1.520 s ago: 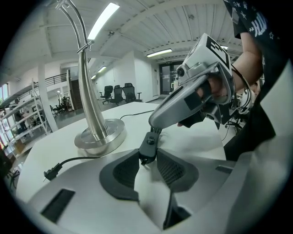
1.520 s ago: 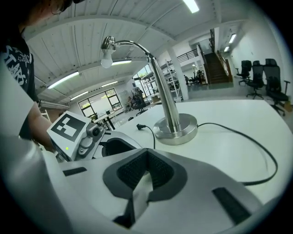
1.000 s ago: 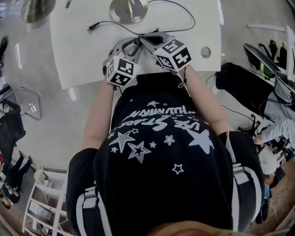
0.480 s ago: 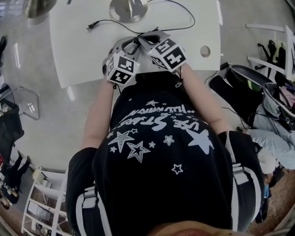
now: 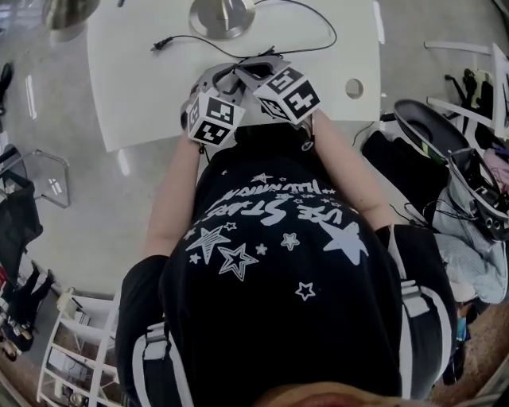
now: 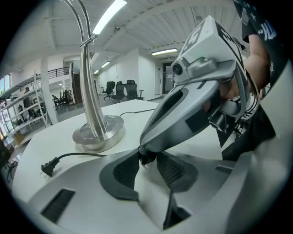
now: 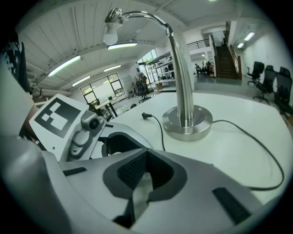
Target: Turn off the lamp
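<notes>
White table (image 5: 135, 87), seen from above. Lamp (image 5: 221, 16) stands at the far edge, about midway along. It has a round silver base and a curved silver neck, and its head hangs out past the far left corner. In the right gripper view the bulb end (image 7: 111, 29) points down; cannot tell whether it is lit.

Black cord (image 5: 318, 44) loops from the base across the table's far half. Its plug (image 5: 157, 46) lies loose on the tabletop left of the base, in no socket. Round hole (image 5: 355, 88) near the right edge.

Both grippers are at the near edge, middle, crossed close together, pointing towards the lamp base and well short of it.

Left gripper (image 6: 146, 161): jaws apart in a moderate V, holding nothing of the lamp. The right gripper's nose sits in the gap at their far ends; cannot tell whether the pads touch it.

Right gripper (image 7: 145, 153): fingertips meet, nothing gripped.
</notes>
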The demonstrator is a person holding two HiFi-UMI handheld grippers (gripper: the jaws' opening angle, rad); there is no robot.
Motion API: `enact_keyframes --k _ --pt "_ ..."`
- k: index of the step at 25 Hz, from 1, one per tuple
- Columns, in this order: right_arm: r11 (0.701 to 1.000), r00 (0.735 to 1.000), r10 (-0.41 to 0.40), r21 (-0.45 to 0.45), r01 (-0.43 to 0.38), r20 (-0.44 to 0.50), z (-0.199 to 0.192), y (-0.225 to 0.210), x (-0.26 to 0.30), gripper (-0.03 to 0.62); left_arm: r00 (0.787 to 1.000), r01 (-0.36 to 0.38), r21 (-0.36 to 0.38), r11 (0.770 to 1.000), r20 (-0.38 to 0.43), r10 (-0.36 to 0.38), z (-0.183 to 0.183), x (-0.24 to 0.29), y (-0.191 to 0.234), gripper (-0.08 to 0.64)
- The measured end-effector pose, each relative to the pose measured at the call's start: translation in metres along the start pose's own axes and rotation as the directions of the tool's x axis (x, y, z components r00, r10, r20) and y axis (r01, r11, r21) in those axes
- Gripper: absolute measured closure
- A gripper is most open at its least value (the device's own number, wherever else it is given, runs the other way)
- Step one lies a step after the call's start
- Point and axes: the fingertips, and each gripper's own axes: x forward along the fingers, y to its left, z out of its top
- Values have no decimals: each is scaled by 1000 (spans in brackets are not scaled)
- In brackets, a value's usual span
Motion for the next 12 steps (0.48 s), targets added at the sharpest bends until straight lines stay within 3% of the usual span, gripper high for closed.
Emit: enact_keyframes --k 3,7,12 --pt "996 997 19 88 -25 76 1 0 -8 588 1000 -16 -12 1000 -4 16 -4 -1 1 432" --pt "994 994 -16 109 3 112 -2 -8 -26 588 999 -40 -57 998 7 40 -6 -6 6 431" --pt "986 987 -69 163 45 148 -14 -13 -54 588 997 -73 -60 995 27 75 -8 -28 4 431"
